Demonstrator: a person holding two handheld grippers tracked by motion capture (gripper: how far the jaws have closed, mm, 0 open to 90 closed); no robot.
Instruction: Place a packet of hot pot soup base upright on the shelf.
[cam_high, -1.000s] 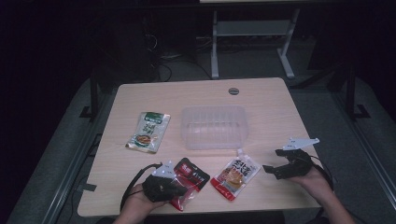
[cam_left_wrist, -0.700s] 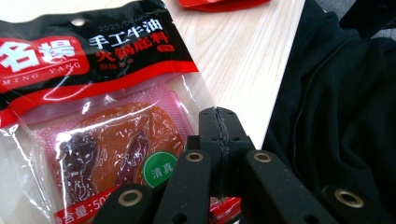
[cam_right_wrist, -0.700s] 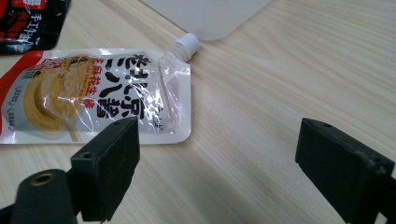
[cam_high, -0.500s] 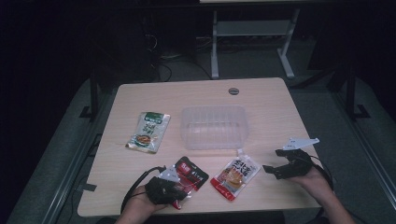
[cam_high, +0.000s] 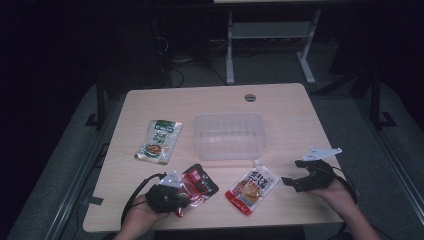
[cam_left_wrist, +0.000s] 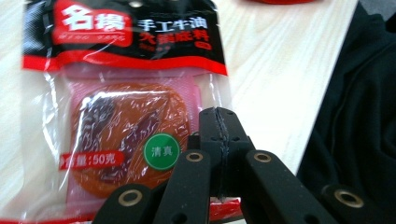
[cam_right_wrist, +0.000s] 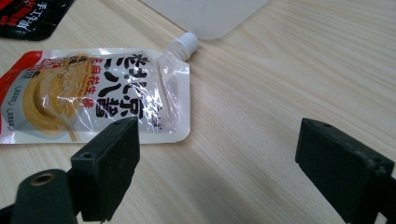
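Between shut jaws, red sauce packet (cam_left_wrist: 126, 112).

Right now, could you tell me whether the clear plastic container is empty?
Empty: the clear plastic container shows only its ribbed bottom, and all three pouches lie outside it on the table.

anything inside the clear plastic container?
Nothing shows inside the clear plastic container; through its walls only the table is seen. All three packets lie outside it: green sachet, spouted sauce pouch, and red-and-black hotpot-base packet, pinched by the left gripper.
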